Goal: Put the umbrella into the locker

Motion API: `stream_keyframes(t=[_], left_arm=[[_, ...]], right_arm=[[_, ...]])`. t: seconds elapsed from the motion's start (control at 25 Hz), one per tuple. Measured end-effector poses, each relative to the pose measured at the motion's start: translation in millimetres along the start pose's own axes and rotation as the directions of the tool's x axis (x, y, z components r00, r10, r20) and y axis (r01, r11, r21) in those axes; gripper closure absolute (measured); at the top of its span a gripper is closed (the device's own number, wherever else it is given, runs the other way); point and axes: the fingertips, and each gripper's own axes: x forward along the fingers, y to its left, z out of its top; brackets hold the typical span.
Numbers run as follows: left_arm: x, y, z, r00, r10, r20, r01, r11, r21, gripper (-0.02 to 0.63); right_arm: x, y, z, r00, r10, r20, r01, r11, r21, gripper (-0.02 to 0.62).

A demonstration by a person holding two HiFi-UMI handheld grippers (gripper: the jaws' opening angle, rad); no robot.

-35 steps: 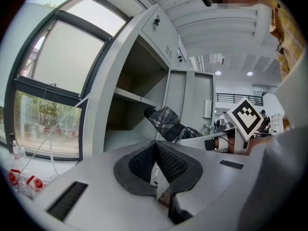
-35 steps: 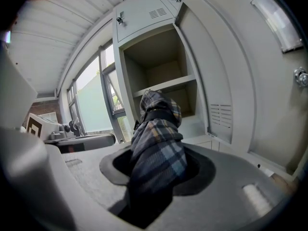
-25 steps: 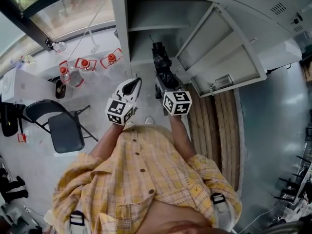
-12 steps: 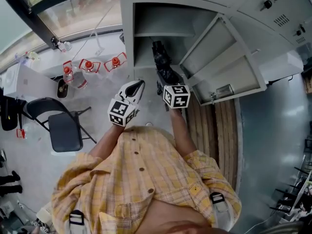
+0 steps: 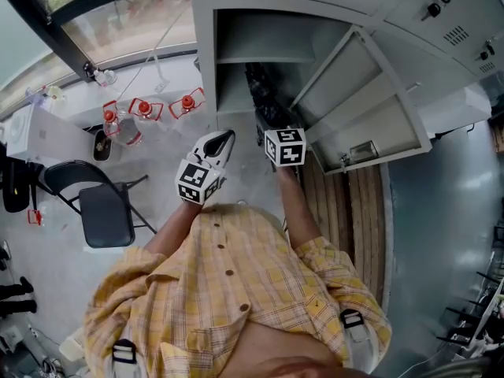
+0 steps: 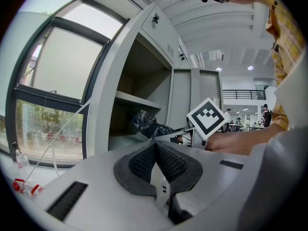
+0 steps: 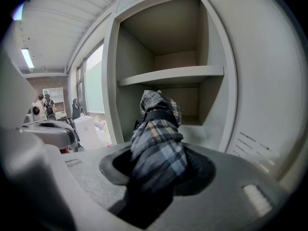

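Grey locker [image 5: 203,46], door [image 5: 370,109] swung open; the folded plaid umbrella [image 7: 158,124] has its front end at the mouth of the lower compartment under the shelf [image 7: 171,75], nearer in than a second ago. Right hand-held gripper [image 7: 159,170] pinches the umbrella's near end and has shifted toward the opening. Left hand-held gripper [image 6: 155,146], jaws pressed together with nothing between them, stays just outside, to its left.

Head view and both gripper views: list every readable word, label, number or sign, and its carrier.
No readable words or numbers anywhere.
Left marker cube and right marker cube: square patterns only, no letters.
Card holder on the locker door: too small to read.
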Motion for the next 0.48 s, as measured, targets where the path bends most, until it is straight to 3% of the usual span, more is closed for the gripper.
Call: stream_keyframes(t=[0.48], left_arm=[[4.6, 4.9, 2.0, 1.000, -0.001, -0.001, 0.001, 1.000, 0.000, 0.601]], right_arm=[[23.6, -0.3, 11.5, 0.999, 0.017, -0.032, -0.021, 0.994, -0.106, 0.401]])
